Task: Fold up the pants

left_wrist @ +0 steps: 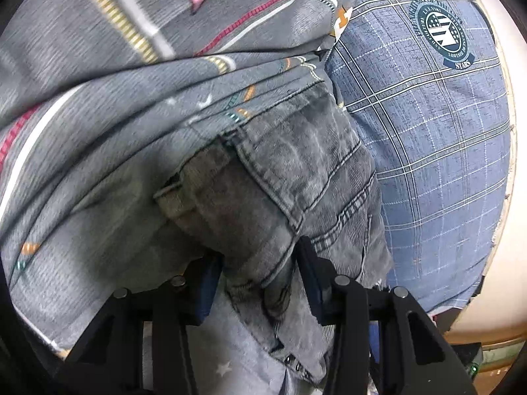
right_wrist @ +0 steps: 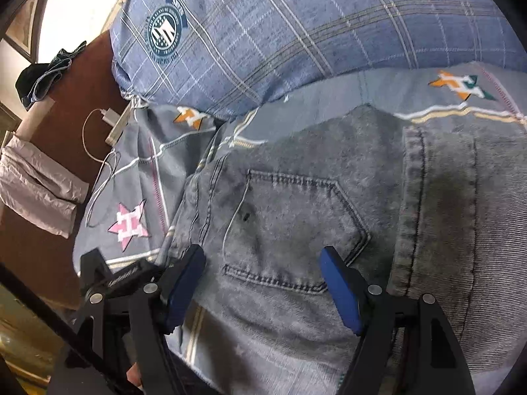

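Observation:
Grey washed denim pants point(left_wrist: 280, 171) lie bunched on a grey patterned bedsheet point(left_wrist: 98, 115). In the left wrist view my left gripper point(left_wrist: 258, 250) has a thick fold of the pants filling the gap between its blue pads, and the pads press on the denim from both sides. In the right wrist view the pants point(right_wrist: 296, 204) lie flatter, with a back pocket point(right_wrist: 290, 227) facing up and a folded layer point(right_wrist: 461, 214) over their right side. My right gripper point(right_wrist: 262, 253) hovers over that pocket. Its jaws stand wide apart and hold nothing.
A blue plaid pillow point(right_wrist: 263, 33) with a round emblem lies just beyond the pants, also seen as the pillow point(left_wrist: 428, 131). Left of the bed, a brown surface point(right_wrist: 66, 131) carries a white charger with cable point(right_wrist: 110, 117), a grey cloth point(right_wrist: 39, 184) and dark clothes point(right_wrist: 42, 75).

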`<action>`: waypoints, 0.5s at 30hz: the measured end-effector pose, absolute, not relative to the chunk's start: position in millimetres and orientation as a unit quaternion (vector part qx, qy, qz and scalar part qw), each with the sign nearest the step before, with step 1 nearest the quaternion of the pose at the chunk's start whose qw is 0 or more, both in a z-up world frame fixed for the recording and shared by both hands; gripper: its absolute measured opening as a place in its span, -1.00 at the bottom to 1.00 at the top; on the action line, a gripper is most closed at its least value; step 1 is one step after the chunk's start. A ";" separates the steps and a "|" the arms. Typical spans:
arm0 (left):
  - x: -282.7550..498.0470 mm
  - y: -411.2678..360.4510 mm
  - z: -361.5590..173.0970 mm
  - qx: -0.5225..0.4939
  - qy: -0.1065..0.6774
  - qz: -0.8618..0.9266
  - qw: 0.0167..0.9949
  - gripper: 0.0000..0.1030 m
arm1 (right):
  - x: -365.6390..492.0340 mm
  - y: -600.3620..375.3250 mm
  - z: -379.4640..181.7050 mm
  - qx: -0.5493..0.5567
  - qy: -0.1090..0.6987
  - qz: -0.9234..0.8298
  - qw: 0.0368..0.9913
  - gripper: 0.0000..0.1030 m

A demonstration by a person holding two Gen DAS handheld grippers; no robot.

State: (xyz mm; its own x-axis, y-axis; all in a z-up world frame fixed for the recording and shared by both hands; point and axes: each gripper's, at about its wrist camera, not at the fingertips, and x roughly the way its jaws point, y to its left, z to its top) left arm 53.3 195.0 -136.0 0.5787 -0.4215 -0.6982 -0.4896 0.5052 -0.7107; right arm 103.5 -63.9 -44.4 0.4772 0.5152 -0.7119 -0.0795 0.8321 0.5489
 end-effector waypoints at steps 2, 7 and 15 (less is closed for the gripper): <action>57.6 194.1 -136.7 -0.499 0.453 0.028 0.738 -0.45 | 104.2 -63.7 -43.9 0.229 0.488 0.194 0.820 0.45; 45.6 183.9 -109.6 -0.458 0.421 0.041 0.781 -0.57 | 103.7 -66.6 -38.4 0.222 0.491 0.220 0.813 0.45; 61.1 174.5 -117.8 -0.407 0.437 0.070 0.799 -0.49 | 120.0 -73.1 -32.8 0.227 0.501 0.221 0.805 0.46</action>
